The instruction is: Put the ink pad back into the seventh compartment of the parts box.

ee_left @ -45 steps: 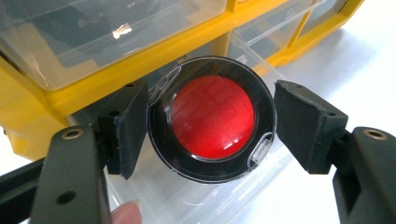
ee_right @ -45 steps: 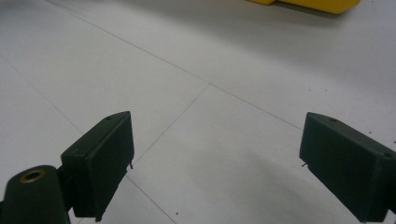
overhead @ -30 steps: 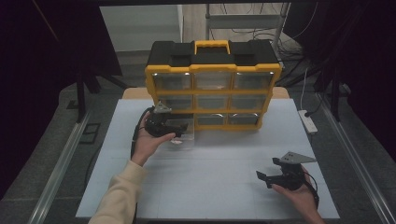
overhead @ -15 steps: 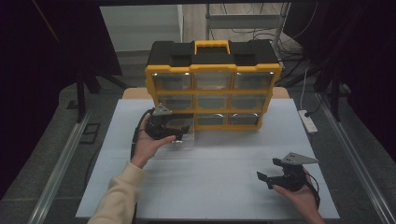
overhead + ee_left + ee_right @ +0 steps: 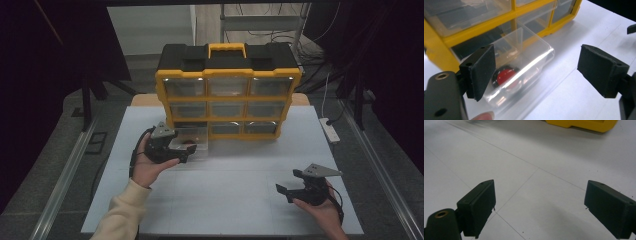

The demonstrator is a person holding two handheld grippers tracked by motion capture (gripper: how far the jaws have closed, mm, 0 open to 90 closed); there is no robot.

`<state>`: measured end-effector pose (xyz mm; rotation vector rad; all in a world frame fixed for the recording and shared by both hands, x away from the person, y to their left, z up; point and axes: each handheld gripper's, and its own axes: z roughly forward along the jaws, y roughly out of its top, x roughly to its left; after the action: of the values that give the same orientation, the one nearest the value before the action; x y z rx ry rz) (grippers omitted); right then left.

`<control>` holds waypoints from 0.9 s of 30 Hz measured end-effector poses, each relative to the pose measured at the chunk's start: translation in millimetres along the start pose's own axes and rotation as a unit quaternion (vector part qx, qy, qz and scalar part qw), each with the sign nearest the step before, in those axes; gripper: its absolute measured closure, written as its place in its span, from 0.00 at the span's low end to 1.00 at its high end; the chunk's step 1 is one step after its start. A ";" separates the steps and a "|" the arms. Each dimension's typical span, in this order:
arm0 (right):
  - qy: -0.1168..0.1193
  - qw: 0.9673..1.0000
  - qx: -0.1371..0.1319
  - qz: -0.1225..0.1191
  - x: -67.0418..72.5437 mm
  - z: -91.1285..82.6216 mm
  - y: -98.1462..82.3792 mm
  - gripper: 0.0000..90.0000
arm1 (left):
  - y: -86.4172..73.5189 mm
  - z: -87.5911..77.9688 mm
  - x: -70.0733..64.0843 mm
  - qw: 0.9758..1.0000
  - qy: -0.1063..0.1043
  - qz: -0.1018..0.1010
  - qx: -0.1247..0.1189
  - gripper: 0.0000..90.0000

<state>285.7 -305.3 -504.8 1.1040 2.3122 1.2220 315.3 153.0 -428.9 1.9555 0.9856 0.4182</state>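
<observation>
On my left I see the left tool (image 5: 184,156) held low over the white desk (image 5: 230,200), just in front of the clear drawer (image 5: 192,141) that stands pulled out from the bottom-left slot of the yellow organizer (image 5: 227,95). In the left gripper view its jaws stand apart and have just been closing a little; nothing is pressed between them, with one pad in front of the drawer's near corner and the other out over bare desk. The drawer (image 5: 524,60) is still partly inside its slot, with its front end resting on the desk. Inside it lies a round red piece with a dark rim (image 5: 505,76), close to the front wall; I cannot tell what it is.

Moving right, the organizer's other clear drawers sit closed in three rows under the black top with a yellow handle (image 5: 227,49). What they hold I cannot make out through the plastic.

Further right, near the front edge of the desk, the right tool (image 5: 286,192) rests in the hand, well apart from the organizer. In the right gripper view its jaws are wide apart over plain desk surface, holding nothing.
</observation>
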 end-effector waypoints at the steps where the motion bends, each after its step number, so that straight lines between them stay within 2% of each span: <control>1: 0.000 1.000 0.000 0.000 0.0 0.0 0.0 0.12 | 0.0 0.0 0.0 1.000 0.000 0.000 0.000 0.18; 4: 0.000 1.000 -0.004 0.001 1.0 -1.9 0.7 0.12 | -14.3 -7.7 -4.7 1.000 -0.001 0.000 0.009 0.18; 9: 0.001 1.000 -0.010 0.000 1.3 -2.2 1.1 0.12 | -31.1 -13.3 -5.0 1.000 -0.005 -0.014 0.015 0.18; 10: 0.001 1.000 -0.010 -0.002 0.9 -1.8 1.2 0.12 | -40.1 -15.3 -5.1 1.000 -0.001 -0.016 0.021 0.18; 13: 0.002 1.000 -0.009 -0.003 0.9 -1.5 1.2 0.12 | -49.1 -17.6 -4.1 0.999 0.002 -0.020 0.027 0.18; 14: 0.002 1.000 -0.009 -0.002 1.2 -1.4 1.1 0.12 | -59.3 -20.3 -2.5 0.999 0.006 -0.025 0.031 0.18; 15: 0.002 1.000 -0.009 -0.002 1.2 -1.4 1.1 0.12 | -59.3 -20.3 -2.5 0.999 0.006 -0.025 0.031 0.18; 16: 0.003 1.000 -0.008 -0.004 1.4 -1.2 0.9 0.12 | -70.3 -22.2 0.5 0.999 0.011 -0.029 0.037 0.18; 17: 0.003 1.000 -0.008 -0.004 1.4 -1.2 0.9 0.12 | -70.3 -22.2 0.5 0.999 0.011 -0.029 0.037 0.18; 18: 0.003 1.000 -0.008 -0.003 1.5 -0.8 0.8 0.12 | -80.7 -23.7 4.8 0.998 0.018 -0.036 0.046 0.18; 19: 0.003 1.000 -0.008 -0.003 1.5 -0.8 0.8 0.12 | -80.7 -23.7 4.8 0.998 0.018 -0.036 0.046 0.18; 22: 0.007 1.000 -0.005 -0.007 2.5 0.2 1.1 0.12 | -97.9 -26.9 14.0 0.997 0.027 -0.048 0.054 0.18; 27: 0.007 1.000 -0.002 -0.009 2.4 2.0 1.2 0.12 | -106.0 -26.4 20.8 0.996 0.031 -0.058 0.058 0.18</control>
<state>285.8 -301.9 -504.8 1.0737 2.3244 1.2311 261.6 215.4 -503.7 1.9868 1.1795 0.3642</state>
